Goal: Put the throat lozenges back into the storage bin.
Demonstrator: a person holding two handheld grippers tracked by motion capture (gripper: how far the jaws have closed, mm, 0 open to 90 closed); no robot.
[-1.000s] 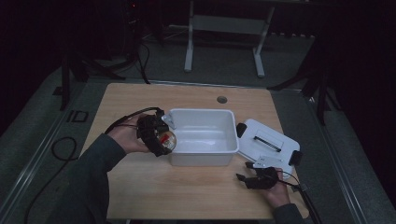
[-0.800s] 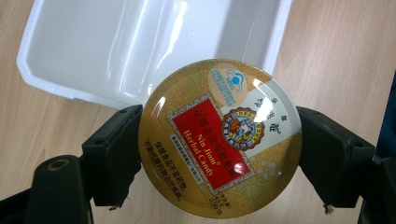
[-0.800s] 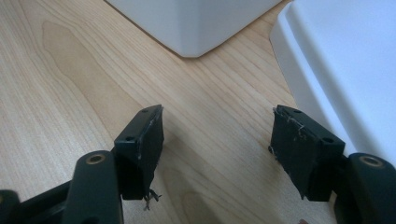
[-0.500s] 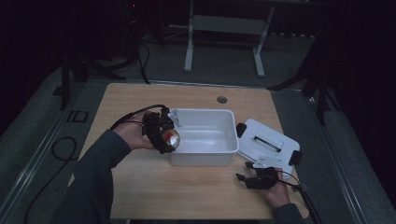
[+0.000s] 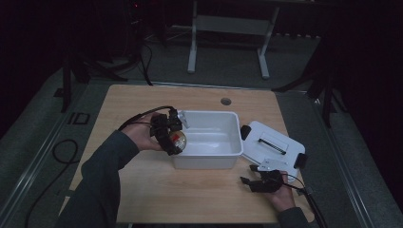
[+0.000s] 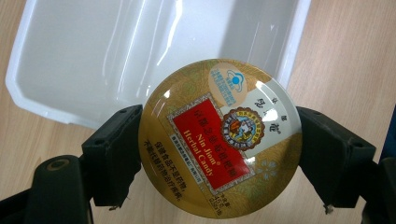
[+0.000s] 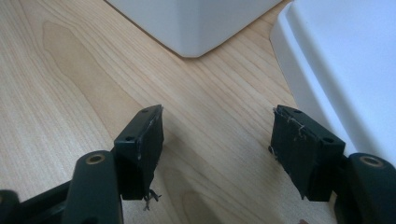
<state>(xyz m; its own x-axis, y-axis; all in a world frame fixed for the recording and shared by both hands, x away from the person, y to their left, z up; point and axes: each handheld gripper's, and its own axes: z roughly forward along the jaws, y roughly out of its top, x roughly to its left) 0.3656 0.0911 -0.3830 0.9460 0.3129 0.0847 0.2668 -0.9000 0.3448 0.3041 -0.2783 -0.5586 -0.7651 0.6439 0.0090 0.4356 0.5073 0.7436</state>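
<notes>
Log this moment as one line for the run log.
left gripper: shut on candy tin, at rim of white bin | right gripper: open, holding nothing, low over table beside lid

The high view is dim and grainy with black surroundings; both gripper views are bright and sharp, with glare on the candy tin [image 6: 218, 137].

Wooden table [image 5: 142, 190] with white tub [image 5: 209, 159] and lid [image 5: 271, 142].

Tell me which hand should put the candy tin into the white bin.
Left. The left gripper already clamps the candy tin at the white bin rim; the right gripper rests open on the table.
</notes>
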